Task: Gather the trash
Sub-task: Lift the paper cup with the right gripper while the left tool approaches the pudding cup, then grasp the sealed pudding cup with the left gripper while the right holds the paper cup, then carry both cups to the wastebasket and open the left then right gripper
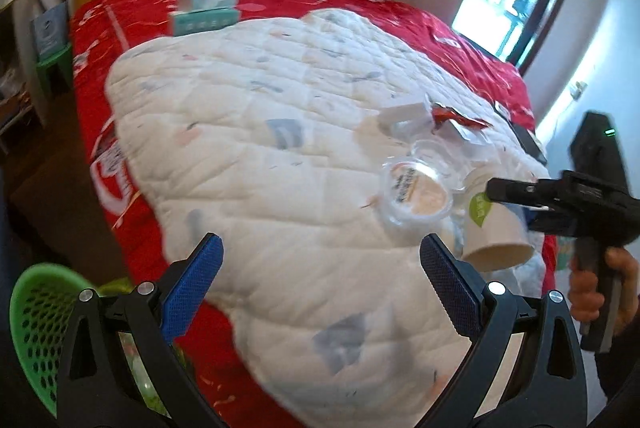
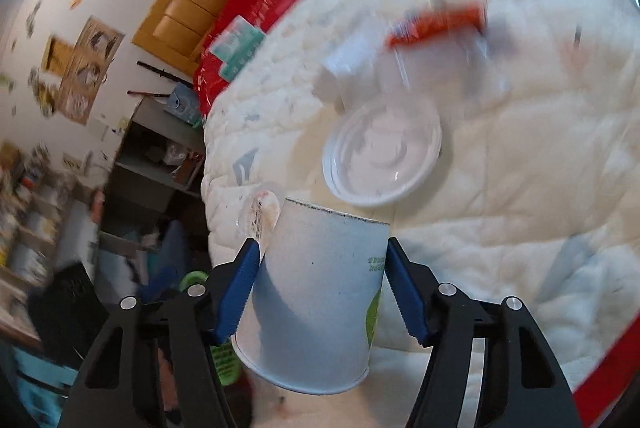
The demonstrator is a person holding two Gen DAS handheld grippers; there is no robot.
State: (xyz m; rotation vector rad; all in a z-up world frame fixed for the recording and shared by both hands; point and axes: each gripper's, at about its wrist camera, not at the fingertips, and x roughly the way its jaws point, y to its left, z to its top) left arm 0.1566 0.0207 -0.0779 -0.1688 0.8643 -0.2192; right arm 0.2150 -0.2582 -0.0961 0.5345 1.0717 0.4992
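Trash is still lying on the bed (image 1: 224,116). Right gripper (image 2: 318,290) fingers are squeezing the paper cup (image 2: 316,300). Left gripper (image 1: 320,288) fingers are apart, holding nothing. Green basket (image 1: 36,316) is waiting.

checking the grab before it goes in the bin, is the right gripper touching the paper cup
Touching. In the right wrist view both blue pads of the right gripper press against the sides of the paper cup.
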